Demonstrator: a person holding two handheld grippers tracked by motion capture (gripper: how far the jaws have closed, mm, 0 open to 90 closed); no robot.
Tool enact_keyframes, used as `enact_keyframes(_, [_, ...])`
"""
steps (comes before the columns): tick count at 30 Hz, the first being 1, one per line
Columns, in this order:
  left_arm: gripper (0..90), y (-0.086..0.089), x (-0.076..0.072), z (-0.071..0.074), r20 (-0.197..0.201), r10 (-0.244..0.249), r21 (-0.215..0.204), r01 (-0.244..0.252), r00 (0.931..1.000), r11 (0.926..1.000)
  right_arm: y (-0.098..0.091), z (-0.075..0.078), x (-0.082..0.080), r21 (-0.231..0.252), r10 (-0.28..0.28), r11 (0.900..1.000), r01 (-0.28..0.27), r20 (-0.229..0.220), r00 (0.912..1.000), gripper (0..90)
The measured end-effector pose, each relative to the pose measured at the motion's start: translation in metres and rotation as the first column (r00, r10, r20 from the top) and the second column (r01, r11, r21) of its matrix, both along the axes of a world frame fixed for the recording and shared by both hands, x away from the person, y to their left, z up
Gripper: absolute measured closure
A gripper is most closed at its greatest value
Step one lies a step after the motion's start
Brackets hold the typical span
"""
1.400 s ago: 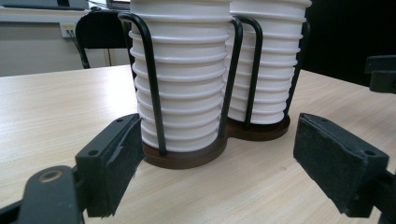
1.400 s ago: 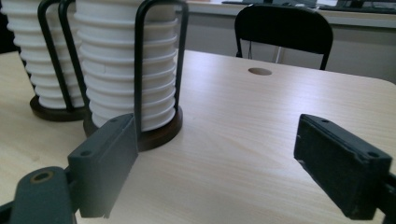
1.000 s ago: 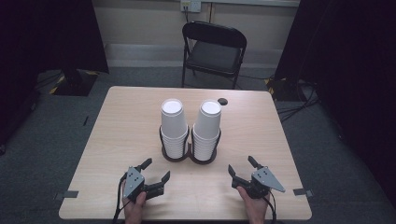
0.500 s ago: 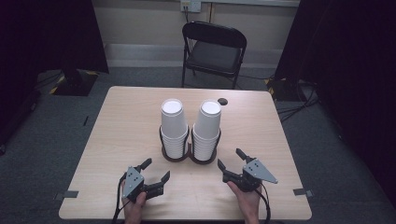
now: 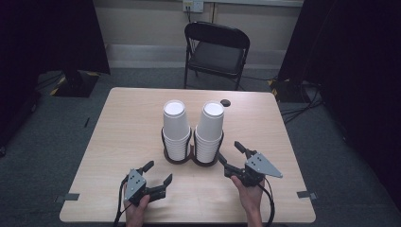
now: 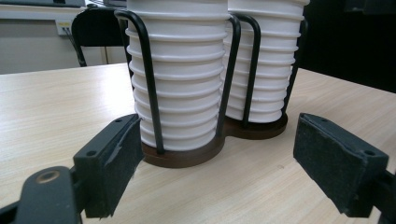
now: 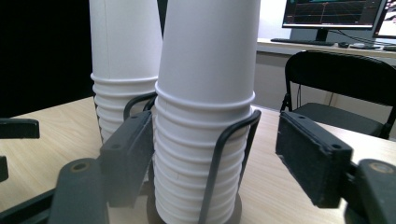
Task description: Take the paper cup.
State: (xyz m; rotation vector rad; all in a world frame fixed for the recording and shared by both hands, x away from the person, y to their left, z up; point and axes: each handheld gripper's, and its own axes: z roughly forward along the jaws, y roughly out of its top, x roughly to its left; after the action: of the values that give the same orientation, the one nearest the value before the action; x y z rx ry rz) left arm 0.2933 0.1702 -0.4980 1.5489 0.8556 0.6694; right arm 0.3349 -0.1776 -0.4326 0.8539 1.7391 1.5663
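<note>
Cup stacks seated in rack | approach judged underway | right tongs and left tongs held released near rack | next: closure on a cup needed

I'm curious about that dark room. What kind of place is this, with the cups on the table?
Probably a lab or recording studio, not a home. Black curtains hang at the sides, computer monitors glow on a desk behind, and a folding chair faces a bare wooden table holding two stacks of paper cups.
</note>
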Motion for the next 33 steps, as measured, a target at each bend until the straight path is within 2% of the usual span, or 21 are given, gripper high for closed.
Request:
enact_keyframes(5, [15.4, 0.0, 0.0, 0.0, 0.003, 0.005, 0.003, -0.005, 1.0, 1.0, 0.003, 0.009, 0.005, -0.011, 0.002, 0.9999, -0.002, -0.013, 0.9999, 28.2])
enact_keyframes(7, [15.5, 0.0, 0.0, 0.0, 0.003, 0.005, 0.004, -0.005, 1.0, 1.0, 0.003, 0.012, 0.007, -0.006, -0.007, 1.0, 0.007, -0.003, 1.0, 29.0])
enact_keyframes(8, [15.6, 0.0, -0.001, 0.0, 0.004, 0.011, 0.002, -0.011, 0.9999, 0.9999, 0.002, 0.016, 0.009, 0.015, 0.007, 0.9999, -0.008, 0.006, 1.0, 29.5])
enact_keyframes(10, [15.6, 0.0, -0.001, 0.0, 0.004, 0.013, 0.001, -0.013, 0.9999, 0.9999, 0.002, 0.019, 0.011, 0.002, 0.0, 1.0, 0.0, 0.017, 0.9999, 31.0])
enact_keyframes(13, [15.7, -0.001, -0.001, 0.0, 0.004, 0.013, 0.004, -0.013, 0.9999, 0.9999, 0.003, 0.023, 0.014, 0.019, 0.02, 0.9996, -0.021, 0.019, 0.9996, 30.3])
enact_keyframes(15, [15.7, -0.001, -0.001, 0.0, 0.005, 0.009, 0.003, -0.009, 0.9999, 1.0, 0.003, 0.028, 0.018, 0.015, 0.02, 0.9997, -0.02, 0.001, 0.9998, 28.5])
enact_keyframes(16, [15.7, 0.0, -0.001, 0.0, 0.005, 0.012, 0.002, -0.012, 0.9999, 0.9999, 0.004, 0.032, 0.022, 0.019, 0.018, 0.9997, -0.017, -0.016, 0.9997, 22.3])
enact_keyframes(17, [15.7, 0.0, -0.001, 0.0, 0.005, 0.012, 0.002, -0.012, 0.9999, 0.9999, 0.004, 0.032, 0.022, 0.019, 0.018, 0.9997, -0.017, -0.016, 0.9997, 22.3])
enact_keyframes(18, [15.7, 0.0, -0.001, 0.0, 0.004, 0.012, 0.001, -0.012, 0.9999, 0.9999, 0.005, 0.038, 0.026, 0.034, 0.01, 0.9994, -0.009, -0.023, 0.9997, 14.2])
enact_keyframes(19, [15.7, -0.001, -0.001, 0.0, 0.003, 0.012, 0.001, -0.012, 0.9999, 0.9999, 0.006, 0.04, 0.029, 0.043, 0.006, 0.999, -0.005, -0.027, 0.9996, 13.3])
enact_keyframes(22, [15.7, 0.0, 0.0, 0.0, 0.0, 0.01, -0.001, -0.01, 1.0, 1.0, 0.007, 0.045, 0.033, 0.056, 0.015, 0.9984, -0.014, -0.028, 0.9995, 13.0])
enact_keyframes(23, [15.7, 0.0, 0.0, 0.0, -0.001, 0.011, -0.003, -0.011, 0.9999, 0.9999, 0.009, 0.051, 0.037, 0.056, 0.038, 0.9978, -0.036, -0.035, 0.9987, 13.0])
enact_keyframes(25, [15.7, 0.0, 0.0, 0.0, 0.0, 0.01, 0.0, -0.01, 1.0, 1.0, 0.011, 0.056, 0.041, 0.053, 0.049, 0.9975, -0.047, -0.038, 0.9981, 13.0])
enact_keyframes(28, [15.7, 0.0, 0.0, 0.0, 0.001, 0.006, 0.002, -0.006, 1.0, 1.0, 0.016, 0.063, 0.045, 0.04, 0.043, 0.9983, -0.042, -0.044, 0.9981, 13.0])
enact_keyframes(33, [15.7, -0.001, 0.0, 0.0, 0.0, 0.006, 0.004, -0.006, 1.0, 1.0, 0.023, 0.072, 0.052, 0.047, 0.055, 0.9975, -0.053, -0.048, 0.9973, 13.0])
